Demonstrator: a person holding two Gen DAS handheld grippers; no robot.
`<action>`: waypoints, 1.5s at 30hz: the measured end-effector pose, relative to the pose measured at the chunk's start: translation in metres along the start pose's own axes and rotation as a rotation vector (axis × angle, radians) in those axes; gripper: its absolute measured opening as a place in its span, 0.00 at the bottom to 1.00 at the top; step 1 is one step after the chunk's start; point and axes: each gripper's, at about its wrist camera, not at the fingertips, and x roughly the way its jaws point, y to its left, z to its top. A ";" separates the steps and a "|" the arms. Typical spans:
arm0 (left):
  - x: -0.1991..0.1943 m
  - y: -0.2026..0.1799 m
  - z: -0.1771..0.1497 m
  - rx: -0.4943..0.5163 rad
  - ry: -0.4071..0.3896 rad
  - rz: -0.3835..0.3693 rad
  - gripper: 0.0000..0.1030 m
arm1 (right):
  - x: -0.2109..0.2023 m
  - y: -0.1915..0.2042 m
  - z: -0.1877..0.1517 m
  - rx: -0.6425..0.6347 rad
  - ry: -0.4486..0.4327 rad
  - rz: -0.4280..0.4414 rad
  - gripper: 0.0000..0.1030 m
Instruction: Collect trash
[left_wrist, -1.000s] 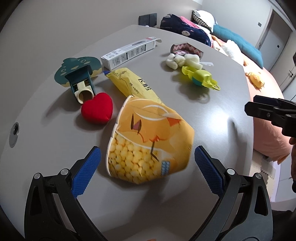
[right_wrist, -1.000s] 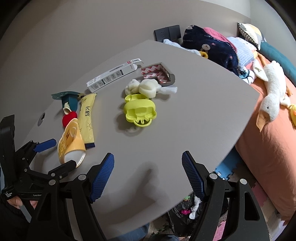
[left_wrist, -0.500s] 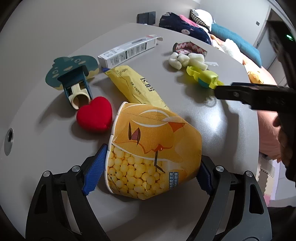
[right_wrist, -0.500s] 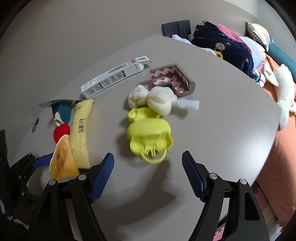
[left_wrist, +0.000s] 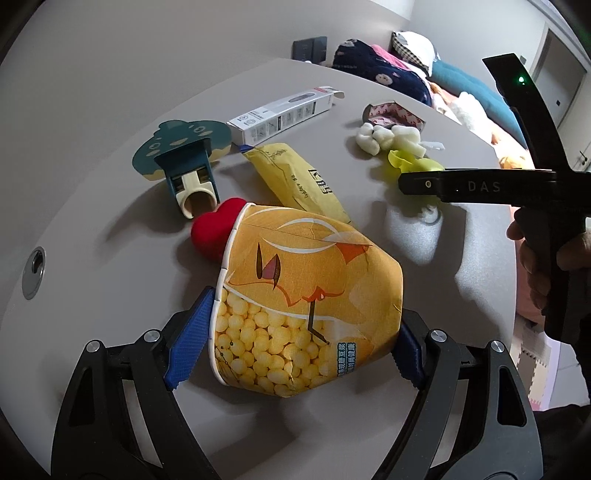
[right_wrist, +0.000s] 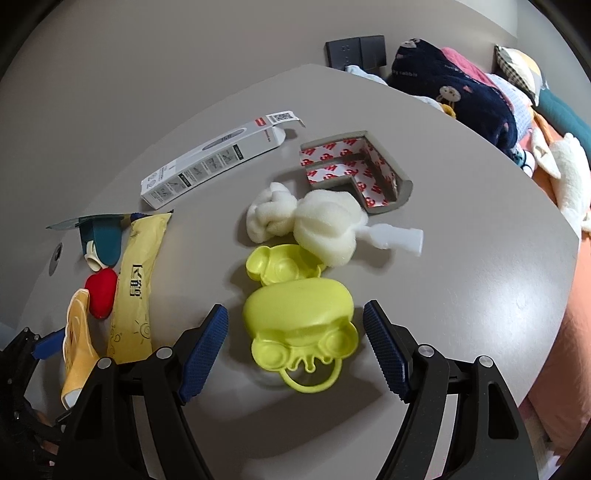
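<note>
Yellow printed paper, creased and flattened, forms the crushed popcorn cup (left_wrist: 306, 306), which lies on its side on the grey matte table (left_wrist: 92, 258); the left gripper (left_wrist: 295, 350) is clamped on its lower body, one ribbed blue pad (left_wrist: 192, 343) pressed to each flank. Just behind the cup's white rim sits a red plush heart (left_wrist: 214, 229), and past that a teal cardboard character cutout with a cream plastic clip (left_wrist: 184, 162). A yellow foil snack sachet (left_wrist: 295, 181) lies beside the heart, its far end touching a long white carton with an open flap (left_wrist: 280, 116). The right gripper (right_wrist: 295, 343) straddles a glossy lime-green plastic toy case with a ring handle (right_wrist: 299, 321); its jaws are closing, yet a gap shows between each textured blue pad (right_wrist: 203, 350) and the case. Touching the case's far end is a knotted wad of white foam (right_wrist: 306, 218), from which a translucent plastic tube (right_wrist: 395, 236) protrudes. Behind it rests a grey L-shaped foam corner guard lined with red-and-white adhesive backing (right_wrist: 354, 173). In the left view the right gripper's black body and the person's hand (left_wrist: 535, 266) hide most of the green case. Beyond the table's curved edge lie a heap of dark printed fabric (right_wrist: 454, 92), a white plush goose (right_wrist: 565, 173) on orange bedding, a plain wall and a dark wall plate (right_wrist: 354, 50).
</note>
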 end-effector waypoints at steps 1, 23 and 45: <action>0.000 -0.001 0.000 -0.002 -0.002 -0.002 0.79 | 0.000 0.000 0.001 -0.004 -0.001 -0.004 0.60; -0.038 -0.034 -0.010 0.038 -0.079 -0.012 0.79 | -0.082 -0.002 -0.042 0.003 -0.099 0.008 0.56; -0.052 -0.113 -0.009 0.185 -0.090 -0.093 0.79 | -0.150 -0.039 -0.100 0.060 -0.154 -0.001 0.56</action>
